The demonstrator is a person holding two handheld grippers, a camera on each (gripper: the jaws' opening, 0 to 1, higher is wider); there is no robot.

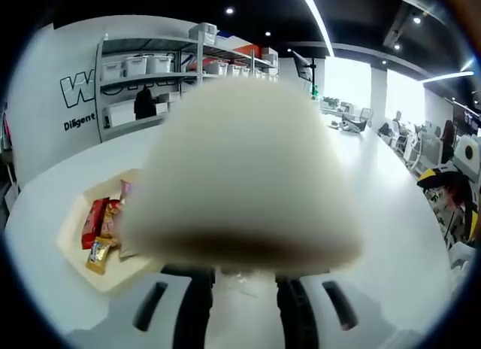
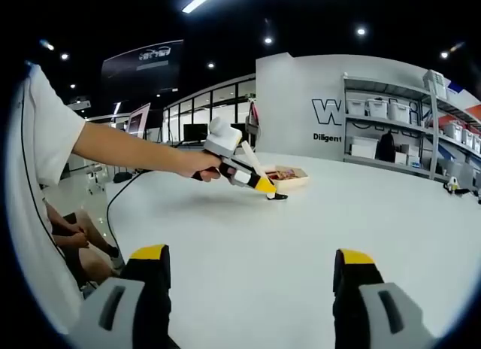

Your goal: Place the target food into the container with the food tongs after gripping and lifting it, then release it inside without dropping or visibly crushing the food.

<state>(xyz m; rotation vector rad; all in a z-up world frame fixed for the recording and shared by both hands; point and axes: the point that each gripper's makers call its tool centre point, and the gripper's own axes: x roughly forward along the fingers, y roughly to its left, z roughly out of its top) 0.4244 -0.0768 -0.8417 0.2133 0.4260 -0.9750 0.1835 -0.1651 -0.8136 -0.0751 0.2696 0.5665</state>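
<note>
- Steamed bun [image 1: 244, 180], pale and soft-looking, sits clamped in the left tongs [image 1: 242, 277], right up against the left gripper view and blocking most of it.
- The container [image 1: 75, 232] is a shallow cream tray on the white desk [image 1: 406, 206], off to one side, with a few wrapped snacks [image 1: 101, 229] already inside.
- Right tongs [image 2: 248, 270] hang spread apart over bare desk, holding nothing.
- Tip, I'd say: keep the squeeze light so the bun doesn't dent, carry it level over the tray, lower it close before opening up.
- In the right gripper view a hand [image 2: 199, 165] holds the other tool near the tray.
</note>
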